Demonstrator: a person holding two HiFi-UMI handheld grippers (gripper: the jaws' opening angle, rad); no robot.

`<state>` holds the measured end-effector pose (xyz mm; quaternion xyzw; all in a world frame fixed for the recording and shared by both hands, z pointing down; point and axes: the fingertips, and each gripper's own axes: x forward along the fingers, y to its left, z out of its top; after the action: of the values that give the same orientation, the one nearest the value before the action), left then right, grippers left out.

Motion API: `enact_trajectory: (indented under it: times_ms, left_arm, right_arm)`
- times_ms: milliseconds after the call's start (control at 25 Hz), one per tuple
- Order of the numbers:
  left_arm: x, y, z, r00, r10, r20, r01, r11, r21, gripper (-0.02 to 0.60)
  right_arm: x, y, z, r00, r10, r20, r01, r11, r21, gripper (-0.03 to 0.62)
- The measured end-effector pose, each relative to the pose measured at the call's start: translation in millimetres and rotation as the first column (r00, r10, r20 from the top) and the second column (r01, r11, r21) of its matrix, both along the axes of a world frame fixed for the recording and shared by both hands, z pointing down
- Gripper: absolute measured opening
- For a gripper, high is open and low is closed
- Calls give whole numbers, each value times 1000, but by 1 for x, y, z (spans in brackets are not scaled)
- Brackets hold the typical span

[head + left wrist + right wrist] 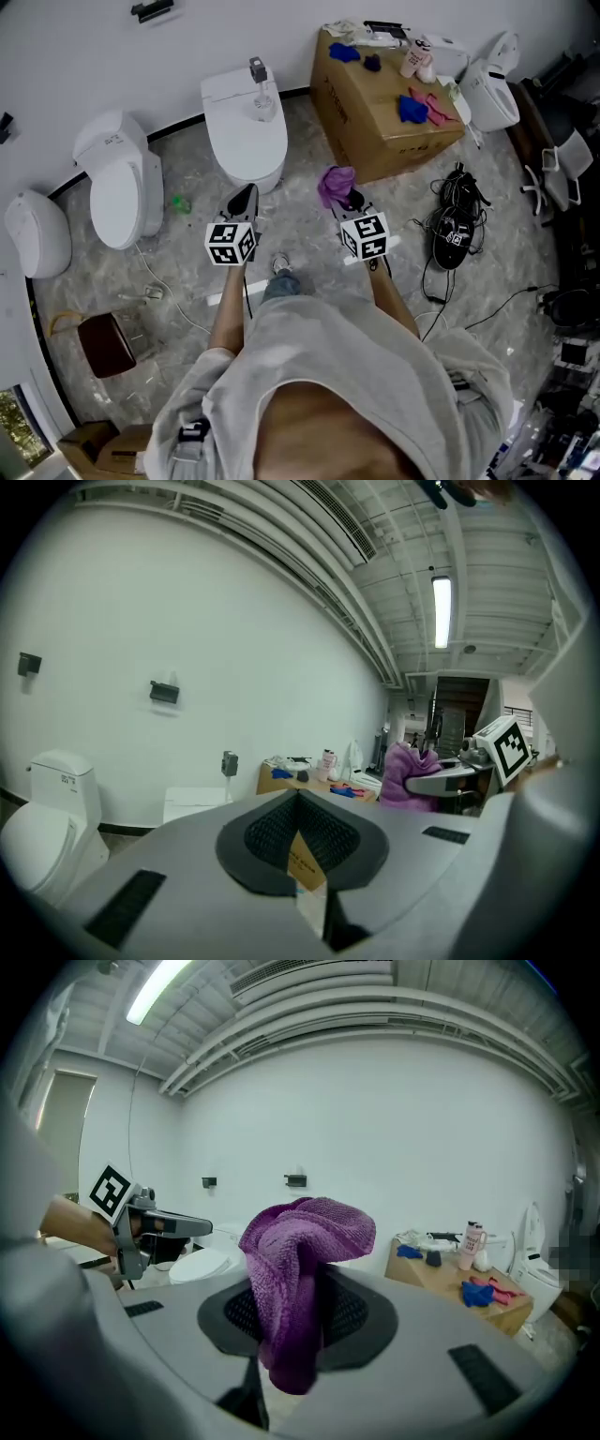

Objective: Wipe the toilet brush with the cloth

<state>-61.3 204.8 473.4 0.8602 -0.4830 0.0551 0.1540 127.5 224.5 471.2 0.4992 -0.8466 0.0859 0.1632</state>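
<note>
Cloth [306,1241] in forward-held right tool [298,1324]

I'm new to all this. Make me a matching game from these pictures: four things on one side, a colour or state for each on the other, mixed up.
Things:
1 cloth
2 left gripper
3 cardboard box
4 middle toilet

Colours and states:
A white
B jaws shut, nothing between them
C brown, blue rags on top
D purple, clamped in the right gripper

Pairs: 1-D, 2-B, 3-C, 4-A
</note>
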Motion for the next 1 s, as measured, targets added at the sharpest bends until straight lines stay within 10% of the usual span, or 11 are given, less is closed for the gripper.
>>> enact_trajectory:
  times_ms: [1000]
  left_arm:
    - [-51, -168, 25, 1000, 3, 0, -3, 999, -42, 18]
  right_arm:
    - [-56, -164, 24, 1000, 1, -3, -1, 999, -43, 120]
